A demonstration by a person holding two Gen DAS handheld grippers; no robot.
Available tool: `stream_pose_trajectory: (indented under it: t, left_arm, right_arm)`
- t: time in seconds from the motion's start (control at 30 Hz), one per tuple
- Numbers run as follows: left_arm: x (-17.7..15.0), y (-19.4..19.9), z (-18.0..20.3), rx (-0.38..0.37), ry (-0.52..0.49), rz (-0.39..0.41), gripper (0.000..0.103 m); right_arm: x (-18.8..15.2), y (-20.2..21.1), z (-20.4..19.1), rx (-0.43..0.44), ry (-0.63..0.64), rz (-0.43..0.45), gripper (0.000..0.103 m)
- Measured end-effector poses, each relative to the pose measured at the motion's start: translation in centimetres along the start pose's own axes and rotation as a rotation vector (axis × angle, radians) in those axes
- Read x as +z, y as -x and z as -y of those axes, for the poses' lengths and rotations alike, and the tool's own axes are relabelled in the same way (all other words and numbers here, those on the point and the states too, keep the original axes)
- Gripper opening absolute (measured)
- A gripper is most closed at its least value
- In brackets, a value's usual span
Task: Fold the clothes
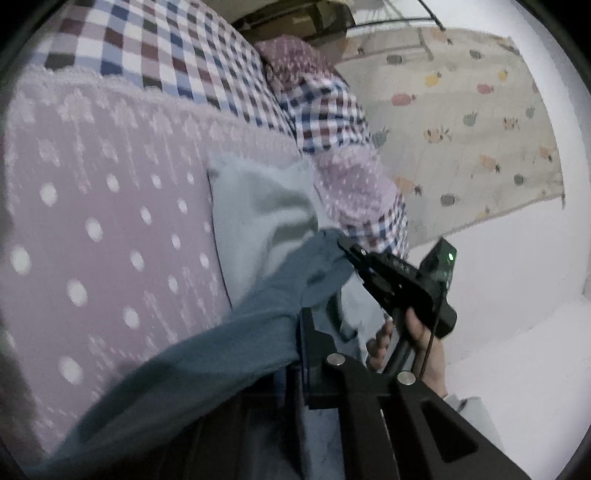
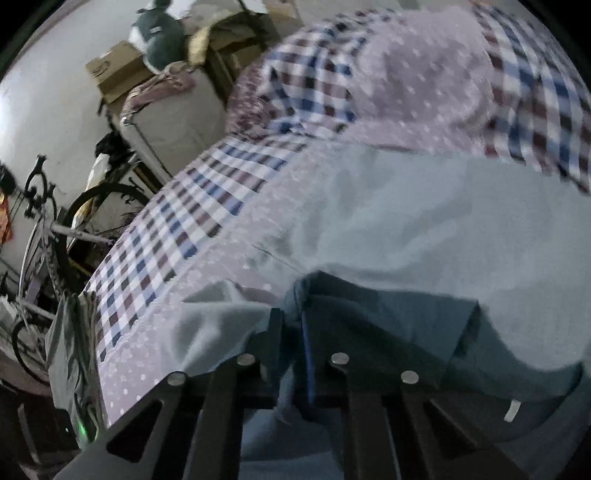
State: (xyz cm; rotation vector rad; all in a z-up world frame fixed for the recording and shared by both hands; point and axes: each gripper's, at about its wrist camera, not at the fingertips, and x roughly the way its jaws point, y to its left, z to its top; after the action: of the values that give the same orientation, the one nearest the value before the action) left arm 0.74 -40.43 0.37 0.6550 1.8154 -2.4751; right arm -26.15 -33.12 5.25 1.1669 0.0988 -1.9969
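Lilac bedding with white dots (image 1: 110, 229) covers the bed beneath both my claws, with a checked blanket (image 1: 177, 48) heaped further back. My left claw (image 1: 295, 354) is closed on a fold of the blue-grey garment (image 1: 229, 354), which drapes over its fingers and hides most of them. My right claw (image 1: 349, 248), seen from the left wrist view, is pinched shut on the same garment's edge, with my right hand (image 1: 417, 332) gripping its handle. From the right wrist view, that claw (image 2: 295, 314) clamps a bunched dark fold between its two fingers. Outward from there, the garment's paler blue cloth (image 2: 406, 229) spreads flat across the bed. Beyond the bed, a fruit-patterned cloth (image 1: 461, 122) hangs against a white wall (image 1: 517, 277). On the other side stand a bicycle (image 2: 48, 236), cardboard boxes (image 2: 114, 70) and a grey plush toy (image 2: 159, 33).
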Motion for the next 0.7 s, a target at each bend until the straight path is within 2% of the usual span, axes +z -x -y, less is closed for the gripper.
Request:
stream_pose_trajectory:
  t: [0.27, 0.33, 0.47, 0.57, 0.67, 0.7]
  left_arm:
    - [2.0, 1.1, -1.7, -0.012, 0.059, 0.065, 0.004]
    - [2.0, 0.7, -2.2, 0.021, 0.059, 0.062, 0.004]
    - [2.0, -0.7, -2.9, 0.134, 0.039, 0.018, 0.004]
    - [1.9, -1.0, -2.3, 0.19, 0.002, 0.009, 0.007]
    - [1.9, -1.1, -1.8, 0.233, -0.01, 0.005, 0.01]
    - [1.8, -1.1, -1.6, 0.243, -0.011, 0.006, 0.013]
  right_arm:
    - [4.0, -0.7, -4.9, -0.069, 0.092, -0.008, 0.007]
    - [4.5, -2.1, -6.2, -0.097, 0.115, -0.026, 0.007]
    - [4.0, -6.5, -7.6, -0.196, 0.164, -0.08, 0.008]
    - [3.3, -9.0, -7.8, -0.27, 0.175, -0.143, 0.014]
    - [3.1, -8.2, -8.2, -0.325, 0.184, -0.127, 0.038]
    - [3.1, -7.2, -8.2, -0.321, 0.177, -0.111, 0.052]
